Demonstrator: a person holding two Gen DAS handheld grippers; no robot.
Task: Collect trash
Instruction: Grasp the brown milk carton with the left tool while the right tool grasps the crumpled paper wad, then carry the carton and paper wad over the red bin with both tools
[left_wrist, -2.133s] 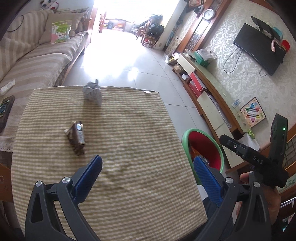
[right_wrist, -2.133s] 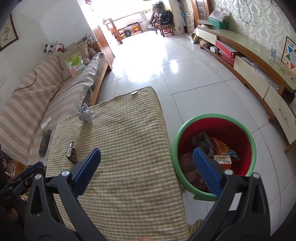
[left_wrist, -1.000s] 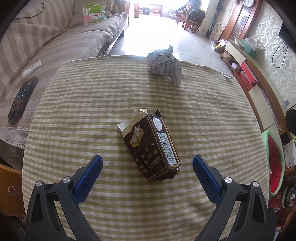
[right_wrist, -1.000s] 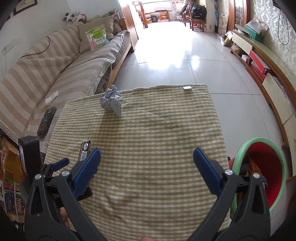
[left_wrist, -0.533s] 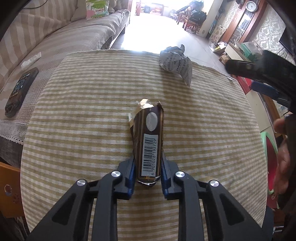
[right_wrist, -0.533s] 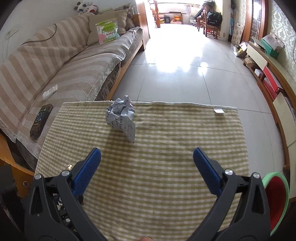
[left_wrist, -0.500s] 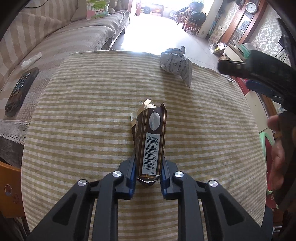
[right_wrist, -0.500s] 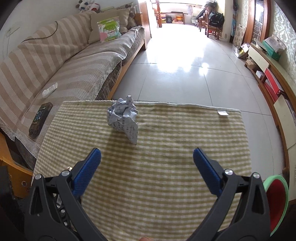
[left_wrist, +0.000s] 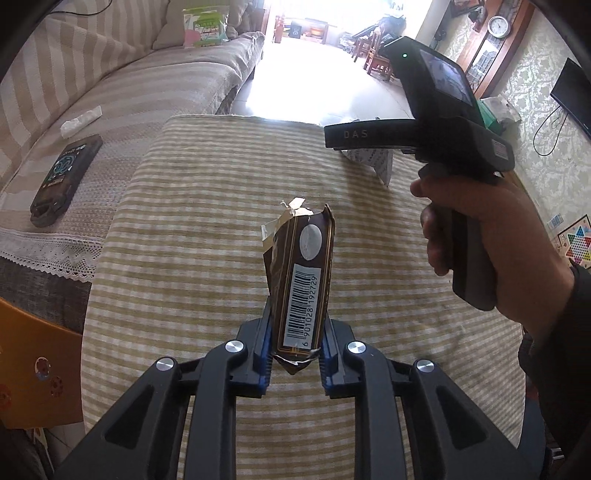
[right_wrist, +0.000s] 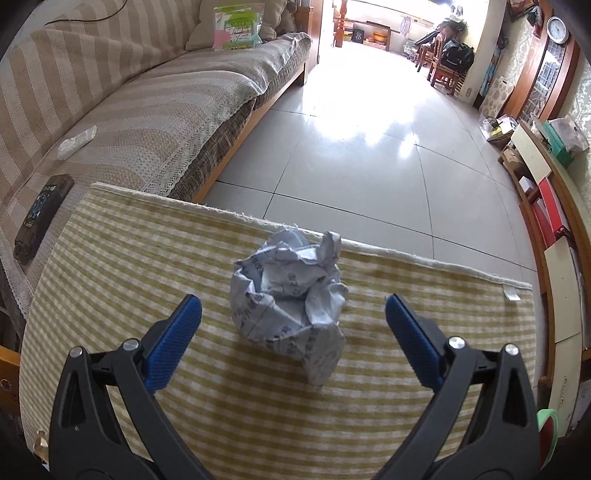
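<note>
1. My left gripper (left_wrist: 294, 360) pinched the cigarette pack (left_wrist: 300, 284), lifted above the bench (left_wrist: 192, 229).
2. My right gripper (right_wrist: 293, 325) was spread wide, the crumpled paper (right_wrist: 290, 295) lying on the bench between its fingers.

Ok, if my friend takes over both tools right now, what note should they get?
Left tool: shut on the torn brown cigarette pack, held above the green-striped tablecloth.
Right tool: open, empty, pointed at the crumpled white printed paper ball lying on the cloth between its fingers, not touching.
Done: pack picked up.
Left: close on the paper, then bin both. Only the green bin rim shows, past the table's right edge.
</note>
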